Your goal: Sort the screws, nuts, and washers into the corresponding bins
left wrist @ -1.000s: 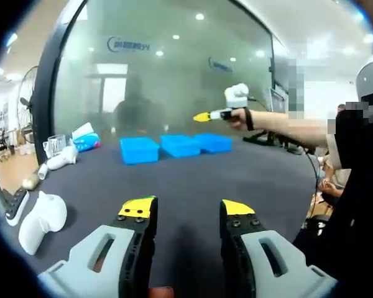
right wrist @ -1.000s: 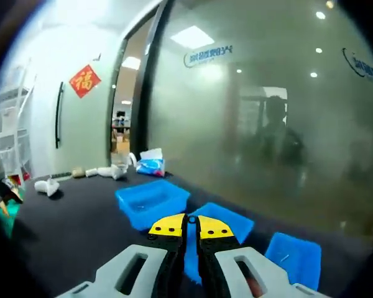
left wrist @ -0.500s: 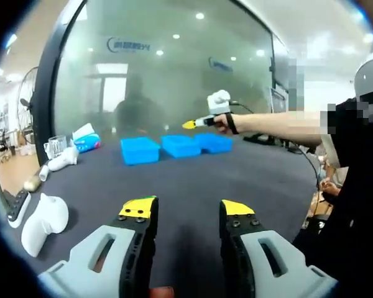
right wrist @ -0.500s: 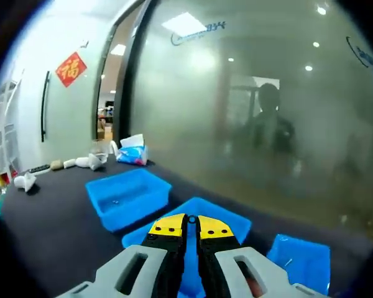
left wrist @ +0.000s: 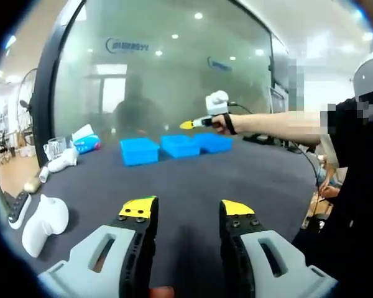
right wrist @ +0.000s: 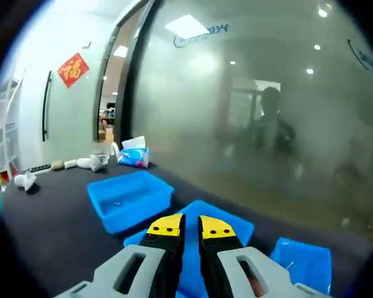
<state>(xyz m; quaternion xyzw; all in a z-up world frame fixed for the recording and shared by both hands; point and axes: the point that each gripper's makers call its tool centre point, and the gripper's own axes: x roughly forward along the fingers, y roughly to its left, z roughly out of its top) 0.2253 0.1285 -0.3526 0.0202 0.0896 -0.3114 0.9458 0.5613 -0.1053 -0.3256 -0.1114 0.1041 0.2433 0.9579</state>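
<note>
Bins [right wrist: 130,197] lie in a row directly beneath the right gripper [right wrist: 185,226], whose jaws stand slightly parted, grasping nothing visible; the left gripper [left wrist: 185,208] is released.

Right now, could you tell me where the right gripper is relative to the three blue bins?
In the left gripper view, the right gripper hovers above the middle blue bin. In its own view, that bin lies right behind its jaws, between the other two.
</note>
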